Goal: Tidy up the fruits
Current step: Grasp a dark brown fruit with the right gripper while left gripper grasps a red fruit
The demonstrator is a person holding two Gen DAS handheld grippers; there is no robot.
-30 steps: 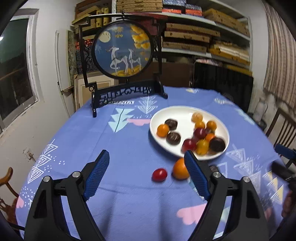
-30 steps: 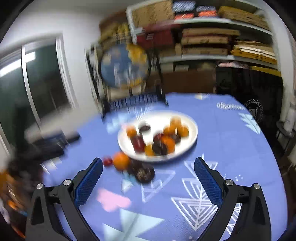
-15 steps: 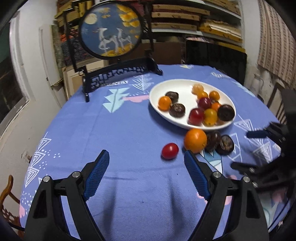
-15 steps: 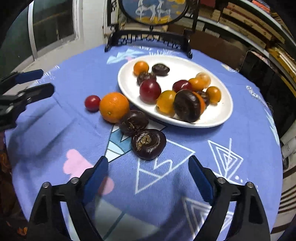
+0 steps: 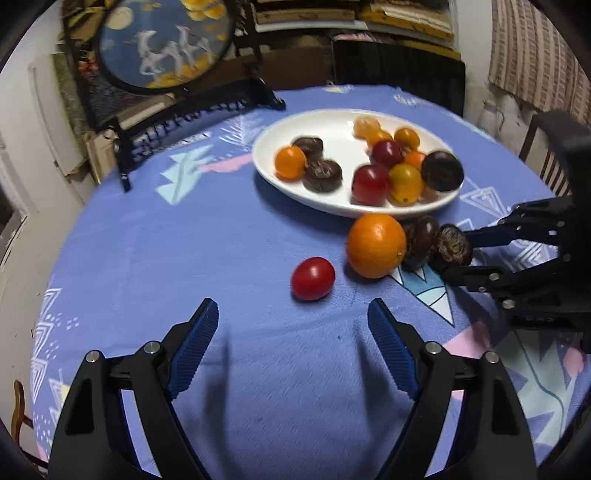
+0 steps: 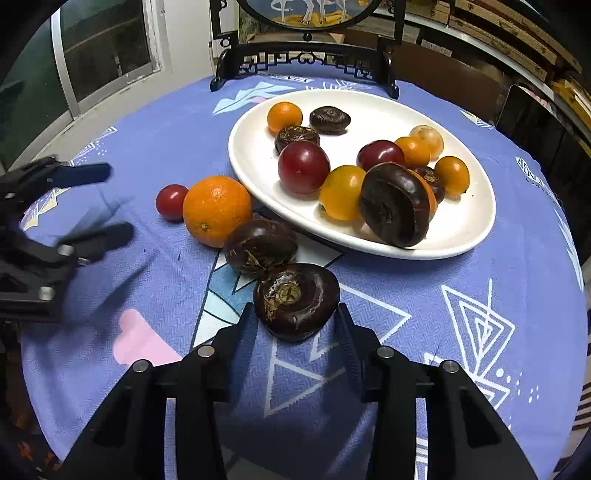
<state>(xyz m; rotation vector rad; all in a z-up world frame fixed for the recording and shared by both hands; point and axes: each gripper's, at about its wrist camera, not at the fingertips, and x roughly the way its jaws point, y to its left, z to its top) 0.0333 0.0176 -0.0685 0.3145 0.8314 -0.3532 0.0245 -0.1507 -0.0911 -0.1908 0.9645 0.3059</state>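
beside the plate point(image 6: 476, 229), right gripper point(image 6: 297, 321) just closing around a dark fruit point(image 6: 295, 299) (left gripper point(image 5: 291, 328) agape).

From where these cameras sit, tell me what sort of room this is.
Most likely a room in a home, half dining space, half storage. A round table under a blue patterned tablecloth holds a white plate of fruit, a framed round deer picture stands behind it, and shelves of stacked flat boxes line the wall.

black grippers point(image 5: 291, 325), blue ribbed pads point(image 5: 194, 345), silver screws
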